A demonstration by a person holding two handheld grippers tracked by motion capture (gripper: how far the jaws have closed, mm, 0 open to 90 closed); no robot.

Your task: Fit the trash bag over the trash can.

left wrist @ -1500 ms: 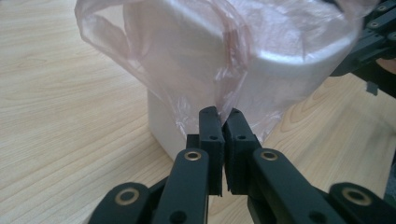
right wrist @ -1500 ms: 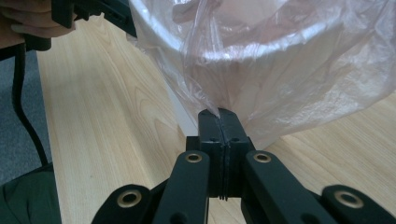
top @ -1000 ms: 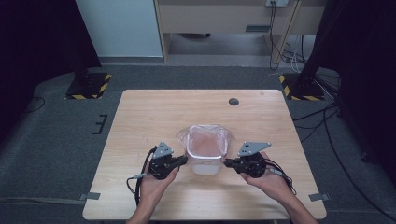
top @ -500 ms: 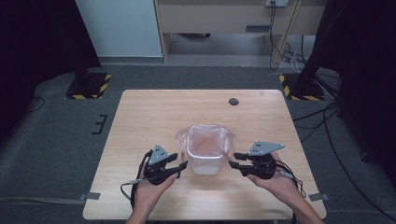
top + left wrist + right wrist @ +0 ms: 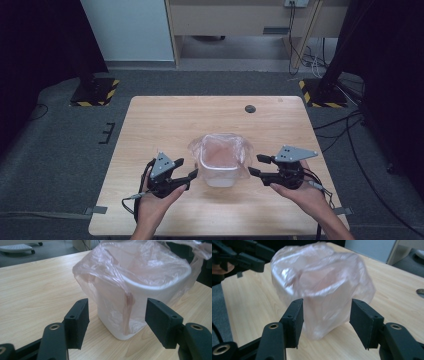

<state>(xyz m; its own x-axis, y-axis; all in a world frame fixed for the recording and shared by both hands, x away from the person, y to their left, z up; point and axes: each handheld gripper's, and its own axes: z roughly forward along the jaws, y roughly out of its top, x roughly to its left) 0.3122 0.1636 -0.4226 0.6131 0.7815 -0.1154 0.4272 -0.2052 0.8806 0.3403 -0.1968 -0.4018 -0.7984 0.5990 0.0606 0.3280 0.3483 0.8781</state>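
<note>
Wood table [image 5: 165, 125] | bag-lined tub [image 5: 220, 162] centre | L tool [image 5: 187, 170] & R tool [image 5: 256, 166] both open, flanking | high view: black disc [image 5: 250, 108]

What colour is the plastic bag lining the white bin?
Translucent pale pink; the plastic bag shows best in the left gripper view, draped over the bin.
</note>
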